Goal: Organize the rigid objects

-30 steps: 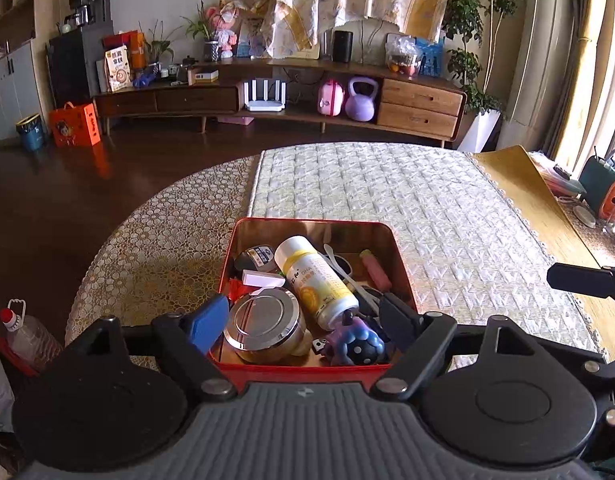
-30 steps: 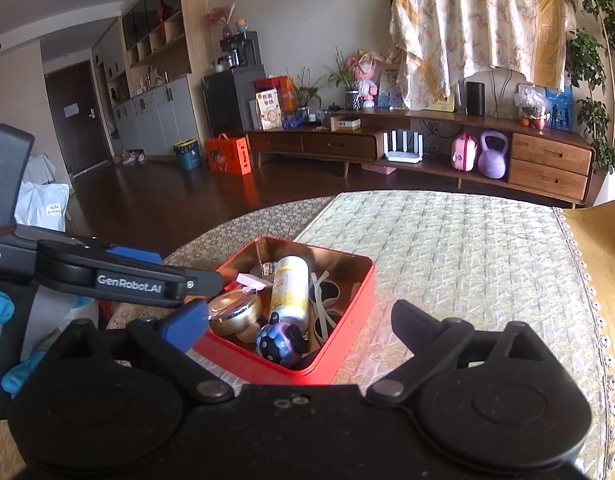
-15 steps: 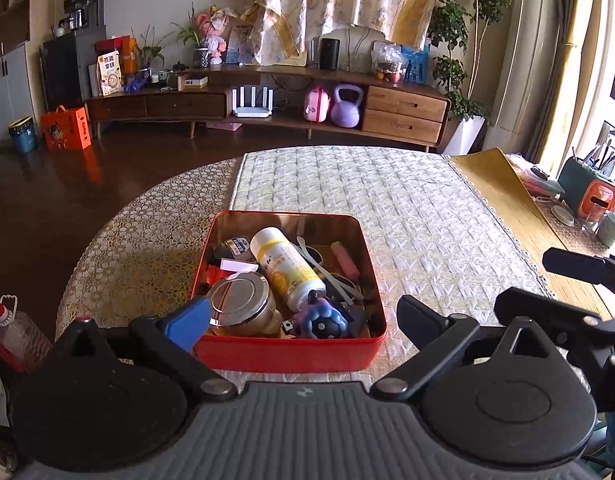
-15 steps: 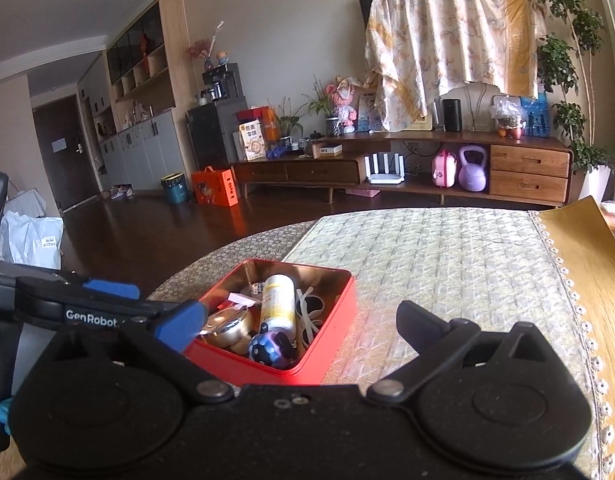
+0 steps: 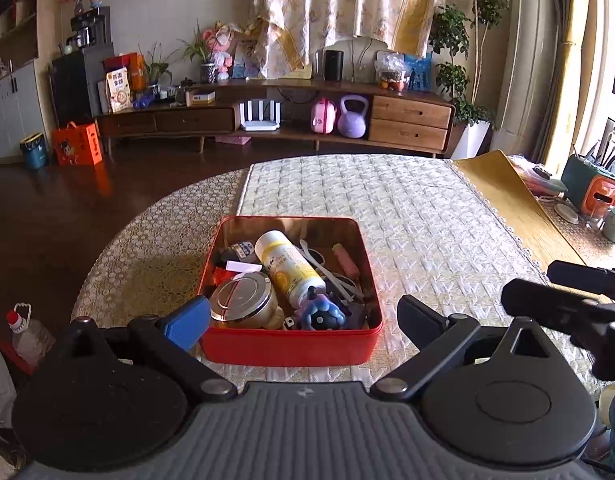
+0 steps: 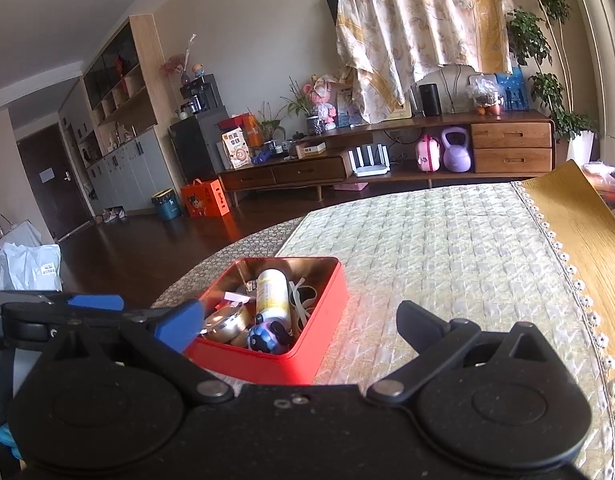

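Behind the red tin (image 5: 285, 347), the left gripper (image 5: 303, 318) is hovering, jaws wide and holding nothing. Right of the tin, the right gripper (image 6: 299, 326) is hanging equally wide and unladen.

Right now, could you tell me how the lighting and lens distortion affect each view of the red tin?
Left wrist view: sunlight rakes the tablecloth, glare on the steel lid, red tin sharp. Right wrist view: the tin sits off-centre, room edges bow strongly, corners vignetted.
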`<state>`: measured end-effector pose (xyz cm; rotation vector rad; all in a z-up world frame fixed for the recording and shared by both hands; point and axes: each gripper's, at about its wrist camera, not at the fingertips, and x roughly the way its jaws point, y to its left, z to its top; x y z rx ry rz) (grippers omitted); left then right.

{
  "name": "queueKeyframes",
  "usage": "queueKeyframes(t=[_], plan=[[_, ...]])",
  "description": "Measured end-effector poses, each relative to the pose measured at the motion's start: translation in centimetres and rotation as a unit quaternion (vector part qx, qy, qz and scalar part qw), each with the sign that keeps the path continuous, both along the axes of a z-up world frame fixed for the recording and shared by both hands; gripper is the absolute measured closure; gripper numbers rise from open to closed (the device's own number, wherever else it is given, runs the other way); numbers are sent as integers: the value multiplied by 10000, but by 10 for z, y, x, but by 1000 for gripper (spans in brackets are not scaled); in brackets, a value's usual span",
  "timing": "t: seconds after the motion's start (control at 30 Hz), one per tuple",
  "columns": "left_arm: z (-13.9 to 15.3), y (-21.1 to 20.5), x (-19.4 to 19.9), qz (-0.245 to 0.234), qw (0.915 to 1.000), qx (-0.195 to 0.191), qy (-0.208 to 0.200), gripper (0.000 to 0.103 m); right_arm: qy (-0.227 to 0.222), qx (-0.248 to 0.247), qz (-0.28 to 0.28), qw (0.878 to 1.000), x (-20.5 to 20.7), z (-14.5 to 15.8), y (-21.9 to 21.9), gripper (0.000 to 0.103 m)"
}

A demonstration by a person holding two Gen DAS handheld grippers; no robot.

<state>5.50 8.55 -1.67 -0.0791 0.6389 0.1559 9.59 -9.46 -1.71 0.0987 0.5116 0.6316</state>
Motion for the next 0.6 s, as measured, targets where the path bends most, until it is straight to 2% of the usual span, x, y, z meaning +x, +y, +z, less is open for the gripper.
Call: queueKeyframes(t=[0.6], plan=[[2,-14,0,-73,10000,19,-1,3,74,15,-36,10000,-3,-7,-2,0]])
